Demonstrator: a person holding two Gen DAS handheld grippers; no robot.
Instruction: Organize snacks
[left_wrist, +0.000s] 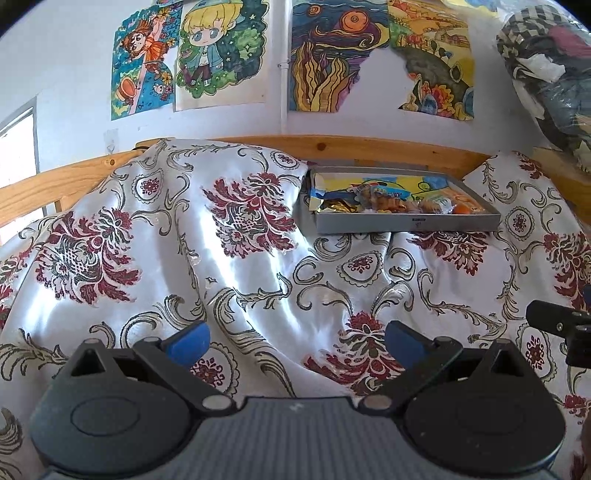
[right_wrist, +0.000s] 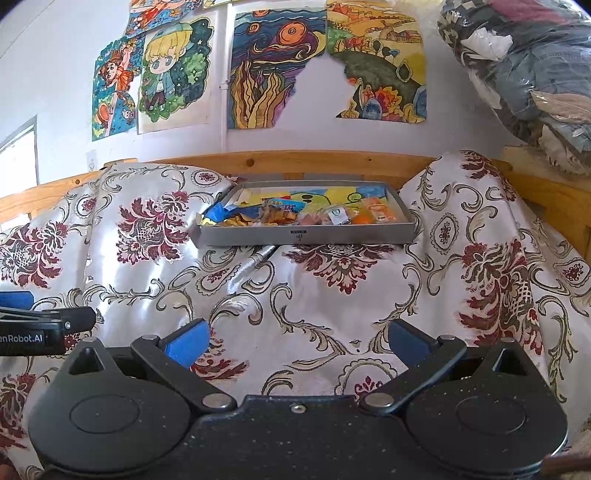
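Observation:
A shallow grey box (left_wrist: 406, 223) (right_wrist: 306, 236) lies far ahead on the floral cloth, near the wooden rail. Several wrapped snacks (left_wrist: 388, 203) (right_wrist: 291, 216) fill it, blue, gold and orange wrappers on a yellow printed bottom. My left gripper (left_wrist: 297, 341) stands open well short of the box, nothing between its blue pads. My right gripper (right_wrist: 297, 341) is open too, equally far back and empty. Each gripper's side shows at the edge of the other's view: the right gripper's dark body (left_wrist: 565, 328), the left gripper's dark body (right_wrist: 44, 325).
A shiny white cloth with red flowers (left_wrist: 240, 277) (right_wrist: 369, 295) covers the wrinkled surface and rises in folds left and right of the box. A wooden rail (left_wrist: 332, 146) runs behind, under a wall with drawings (right_wrist: 258, 74). A bag of clothes (right_wrist: 524, 74) hangs top right.

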